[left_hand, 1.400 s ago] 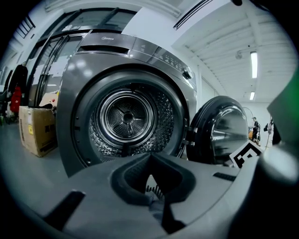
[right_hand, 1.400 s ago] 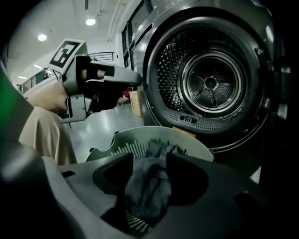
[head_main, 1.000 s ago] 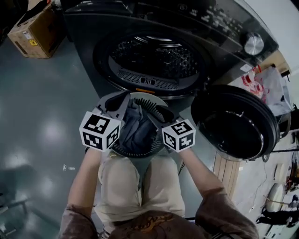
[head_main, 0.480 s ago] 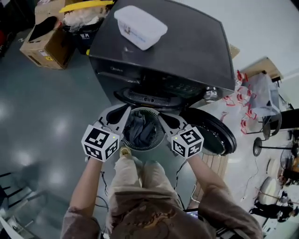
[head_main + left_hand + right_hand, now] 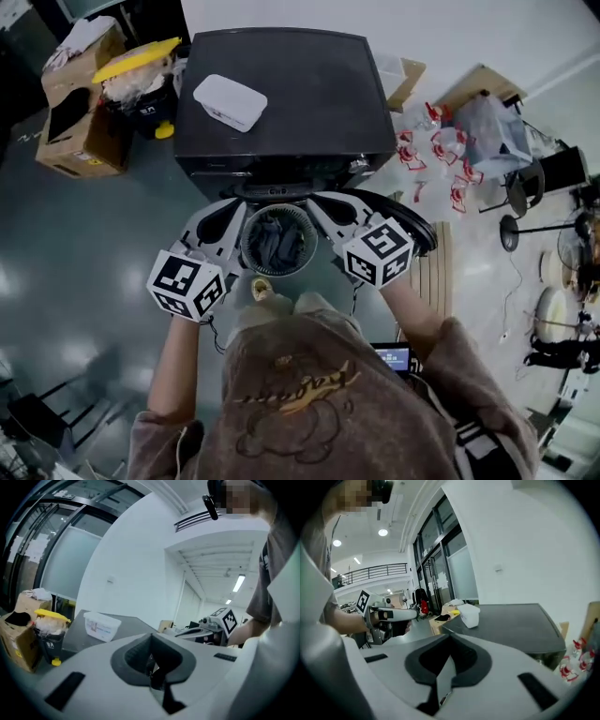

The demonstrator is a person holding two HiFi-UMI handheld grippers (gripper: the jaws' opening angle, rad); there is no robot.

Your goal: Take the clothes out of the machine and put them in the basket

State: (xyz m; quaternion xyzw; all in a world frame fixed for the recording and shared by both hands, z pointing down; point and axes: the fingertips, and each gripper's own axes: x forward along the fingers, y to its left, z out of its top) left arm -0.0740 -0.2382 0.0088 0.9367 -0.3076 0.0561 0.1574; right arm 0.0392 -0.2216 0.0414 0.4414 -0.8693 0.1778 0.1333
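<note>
A round slatted basket (image 5: 251, 253) with dark clothes (image 5: 277, 242) inside hangs between my two grippers, just in front of the dark washing machine (image 5: 281, 94). My left gripper (image 5: 242, 217) is shut on the basket's left rim, and my right gripper (image 5: 315, 210) is shut on its right rim. In the left gripper view the left gripper (image 5: 157, 679) has its jaws closed on a dark edge. The right gripper (image 5: 443, 677) shows its jaws closed on a thin grey edge in the right gripper view. The machine's drum is hidden; its open door (image 5: 417, 232) sticks out at the right.
A white lidded box (image 5: 230, 101) lies on the machine's top. A cardboard box (image 5: 75, 122) and a bin with a yellow lid (image 5: 141, 80) stand to the left. Red and white clutter (image 5: 441, 159) lies on the floor at the right. My shoe (image 5: 261, 289) is under the basket.
Both grippers have risen together with the basket, from in front of the drum opening to about the height of the machine's top. The drum has dropped out of sight.
</note>
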